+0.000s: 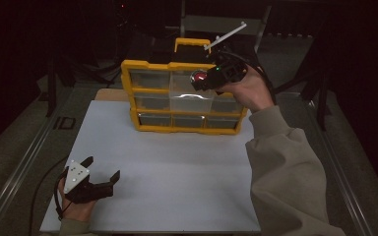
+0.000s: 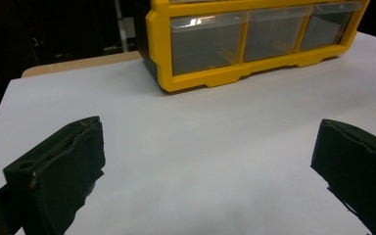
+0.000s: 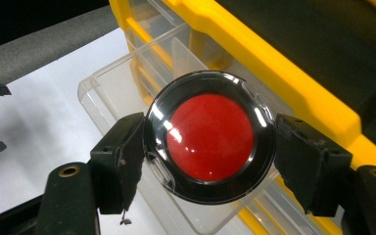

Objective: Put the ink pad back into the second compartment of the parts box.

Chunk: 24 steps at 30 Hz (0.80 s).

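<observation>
A round red-centred disc (image 3: 210,137) is clamped between the pads of the right gripper (image 3: 209,147), above an opened clear drawer (image 3: 122,83) of the yellow organiser (image 1: 182,93); release into it remains. The left gripper (image 1: 101,173) rests wide open and empty on the table (image 1: 177,167)

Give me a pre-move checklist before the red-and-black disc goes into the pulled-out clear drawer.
1. Right gripper clamped on disc at both sides: ok.
2. Clear drawer pulled out of the yellow organizer: ok.
3. Disc positioned over the drawer: ok.
4. Drawer holds nothing in its visible part: ok; the part under the disc, cannot tell.
5. Left gripper open, low over the white tabletop, well away from the organizer: ok.
</observation>
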{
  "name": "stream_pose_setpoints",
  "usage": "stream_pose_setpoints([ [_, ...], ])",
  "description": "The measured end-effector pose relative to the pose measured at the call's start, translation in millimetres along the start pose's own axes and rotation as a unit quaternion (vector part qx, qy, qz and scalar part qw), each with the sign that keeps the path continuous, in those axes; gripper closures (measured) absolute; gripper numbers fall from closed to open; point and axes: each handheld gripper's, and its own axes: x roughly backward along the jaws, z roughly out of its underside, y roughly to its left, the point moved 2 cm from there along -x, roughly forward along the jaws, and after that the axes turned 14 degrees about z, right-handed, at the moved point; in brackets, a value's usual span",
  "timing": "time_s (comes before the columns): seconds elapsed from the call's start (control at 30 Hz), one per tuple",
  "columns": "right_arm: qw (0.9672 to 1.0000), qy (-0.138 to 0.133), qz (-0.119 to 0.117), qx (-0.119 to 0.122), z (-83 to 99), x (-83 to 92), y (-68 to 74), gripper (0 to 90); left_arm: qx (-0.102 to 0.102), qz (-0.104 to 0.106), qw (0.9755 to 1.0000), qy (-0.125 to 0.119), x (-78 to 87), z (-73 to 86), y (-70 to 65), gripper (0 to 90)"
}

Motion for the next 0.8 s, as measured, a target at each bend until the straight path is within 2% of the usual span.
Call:
stream_pose_setpoints([
  [0.17, 0.9999, 0.003, -0.006, -0.010, -0.6, -3.7, 1.5, 29.6, 0.000, -0.001, 1.0000, 0.000, 0.0, 0.0, 0.1, 0.0],
  [0.43, 0.9989, -0.018, -0.012, -0.041, -1.5, -7.9, 0.0, 29.1, 0.000, -0.001, 1.0000, 0.001, -0.3, 0.2, 0.2, 0.0],
  [0.47, 0.9988, -0.020, -0.013, -0.043, -1.4, -8.9, -0.1, 24.8, 0.000, 0.000, 1.0000, 0.001, -0.4, 0.2, 0.1, 0.0],
  [0.5, 0.9986, -0.022, -0.006, -0.048, -1.7, -9.5, -0.2, 15.7, 0.000, -0.001, 1.0000, 0.001, -0.5, 0.2, 0.1, 0.0],
  [0.53, 0.9985, -0.022, -0.002, -0.051, -2.0, -9.8, -0.1, 11.8, 0.000, -0.001, 1.0000, 0.001, -0.5, 0.2, 0.1, 0.0],
  [0.63, 0.9988, -0.027, 0.004, -0.040, -1.8, -8.7, 0.6, 9.0, 0.000, 0.000, 1.0000, 0.000, -0.4, 0.2, 0.2, 0.0],
  [0.7, 0.9989, -0.029, 0.017, -0.032, -1.3, -7.3, 0.7, 8.6, 0.000, 0.000, 1.0000, 0.000, -0.4, 0.2, 0.2, 0.0],
  [0.8, 0.9989, -0.030, 0.023, -0.029, -0.1, -5.4, -1.0, 8.6, 0.000, 0.000, 1.0000, 0.001, -0.7, 0.2, 0.0, 0.0],
])
